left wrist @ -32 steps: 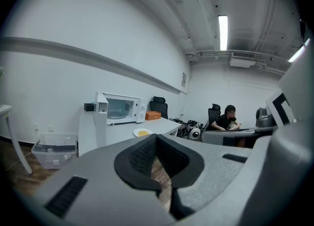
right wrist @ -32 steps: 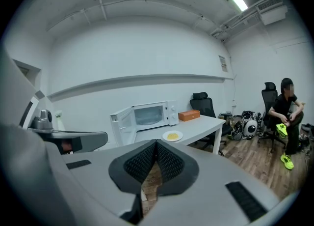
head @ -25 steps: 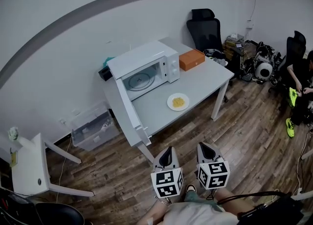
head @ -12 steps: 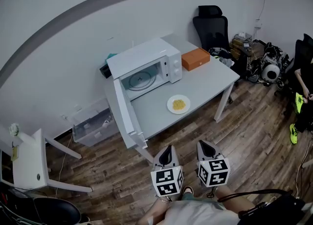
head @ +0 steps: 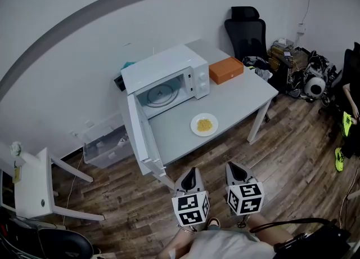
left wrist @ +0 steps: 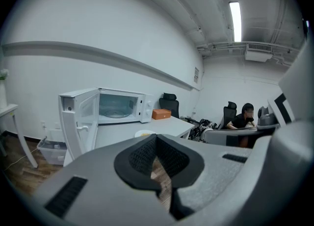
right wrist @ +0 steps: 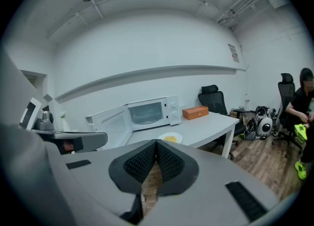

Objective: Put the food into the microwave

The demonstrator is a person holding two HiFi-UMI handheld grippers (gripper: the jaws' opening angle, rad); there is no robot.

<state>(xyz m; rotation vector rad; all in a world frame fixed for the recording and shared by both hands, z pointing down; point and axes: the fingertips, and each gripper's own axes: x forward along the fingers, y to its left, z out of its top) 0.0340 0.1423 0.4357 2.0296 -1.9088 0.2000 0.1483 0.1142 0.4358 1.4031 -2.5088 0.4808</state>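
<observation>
A white microwave [head: 165, 77] stands on the grey table [head: 236, 97] with its door [head: 139, 139] swung wide open and the glass turntable inside bare. A white plate of yellow food [head: 205, 124] lies on the table in front of it. The plate also shows in the right gripper view [right wrist: 170, 138] and as a sliver in the left gripper view [left wrist: 143, 133]. Both grippers hang close to my body, short of the table's near edge. My left gripper [head: 193, 174] [left wrist: 156, 138] is shut and holds nothing. My right gripper [head: 234, 169] [right wrist: 156, 145] is shut and holds nothing.
An orange box [head: 226, 70] lies on the table right of the microwave. A black office chair [head: 247, 35] and a clutter of gear [head: 306, 72] stand at the right. A clear bin [head: 107, 146] sits under the table's left; a white chair [head: 36, 187] stands far left. A seated person [right wrist: 301, 109] is at the right.
The view has drifted slightly; the table and microwave sit a little lower and closer in the head view. Both grippers stay shut and have not moved relative to my body.
</observation>
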